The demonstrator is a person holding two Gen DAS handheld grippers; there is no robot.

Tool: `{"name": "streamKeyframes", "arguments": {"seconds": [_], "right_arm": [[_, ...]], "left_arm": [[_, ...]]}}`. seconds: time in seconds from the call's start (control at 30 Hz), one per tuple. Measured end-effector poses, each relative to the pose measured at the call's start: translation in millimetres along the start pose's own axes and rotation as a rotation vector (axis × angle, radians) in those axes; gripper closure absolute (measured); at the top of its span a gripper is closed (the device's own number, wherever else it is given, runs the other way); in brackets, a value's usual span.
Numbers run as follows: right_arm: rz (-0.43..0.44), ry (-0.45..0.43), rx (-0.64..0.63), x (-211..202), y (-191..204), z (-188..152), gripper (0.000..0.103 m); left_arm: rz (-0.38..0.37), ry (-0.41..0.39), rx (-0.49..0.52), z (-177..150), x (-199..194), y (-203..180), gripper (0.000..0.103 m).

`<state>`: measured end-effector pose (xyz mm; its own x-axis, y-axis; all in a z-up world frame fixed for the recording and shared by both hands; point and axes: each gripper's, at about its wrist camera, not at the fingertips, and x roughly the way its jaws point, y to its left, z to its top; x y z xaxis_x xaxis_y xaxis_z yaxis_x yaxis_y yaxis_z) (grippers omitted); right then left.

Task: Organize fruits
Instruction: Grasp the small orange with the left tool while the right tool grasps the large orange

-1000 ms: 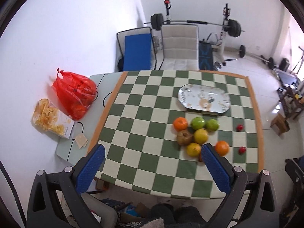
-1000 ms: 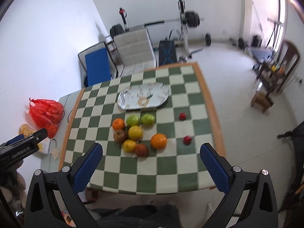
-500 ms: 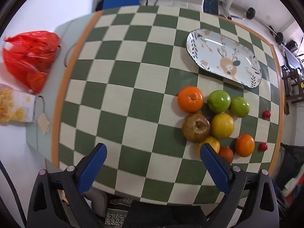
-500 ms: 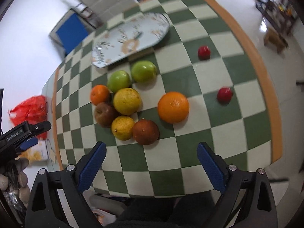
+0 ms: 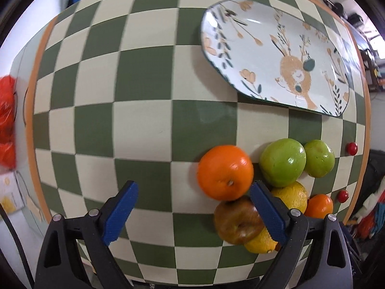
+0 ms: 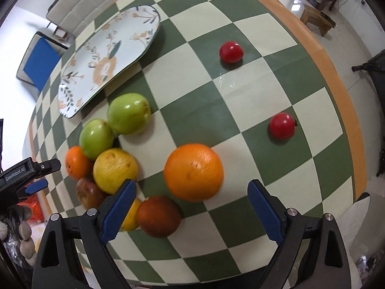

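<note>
A cluster of fruit lies on the green-and-cream checked table [image 5: 144, 125]. In the left wrist view an orange [image 5: 225, 172] sits just beyond my open left gripper [image 5: 193, 207], beside two green apples [image 5: 282, 166] [image 5: 318, 161], a brown apple [image 5: 238, 222] and a yellow citrus [image 5: 292, 196]. The patterned oval plate [image 5: 264, 36] lies empty farther back. In the right wrist view a large orange [image 6: 193, 172] lies just ahead of my open right gripper [image 6: 192, 206]. A dark russet fruit [image 6: 158, 215] lies near its left finger. Two small red fruits [image 6: 231, 51] [image 6: 281, 126] lie apart.
A red plastic bag [image 5: 6, 120] lies off the table's left edge. A beige chair [image 6: 81, 7] and a blue-seated chair [image 6: 39, 60] stand behind the table. A person's gloved hand [image 6: 21, 236] holds the left gripper [image 6: 26, 175]. The orange table border [image 6: 336, 91] runs along the right.
Both grippers have dropped lower and closer to the fruit. The orange near the left gripper and the large orange near the right gripper now loom much bigger.
</note>
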<state>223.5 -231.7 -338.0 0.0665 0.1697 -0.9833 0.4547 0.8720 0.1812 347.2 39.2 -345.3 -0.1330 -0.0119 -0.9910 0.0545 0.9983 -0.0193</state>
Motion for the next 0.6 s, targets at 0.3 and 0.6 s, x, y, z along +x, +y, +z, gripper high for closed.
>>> {"name": "streamKeyframes", "arguments": {"seconds": [0.3,0.6], "right_arm": [[-0.014,0.034,0.029,17,-4,11,0.012],[-0.014,0.095,0.025,41,-4,14,0.026]], "left_arm": [[0.047,0.045,0.136,12,30,-27,0.014],[0.03,0.027,0.185,7,36,-28,0.042]]}}
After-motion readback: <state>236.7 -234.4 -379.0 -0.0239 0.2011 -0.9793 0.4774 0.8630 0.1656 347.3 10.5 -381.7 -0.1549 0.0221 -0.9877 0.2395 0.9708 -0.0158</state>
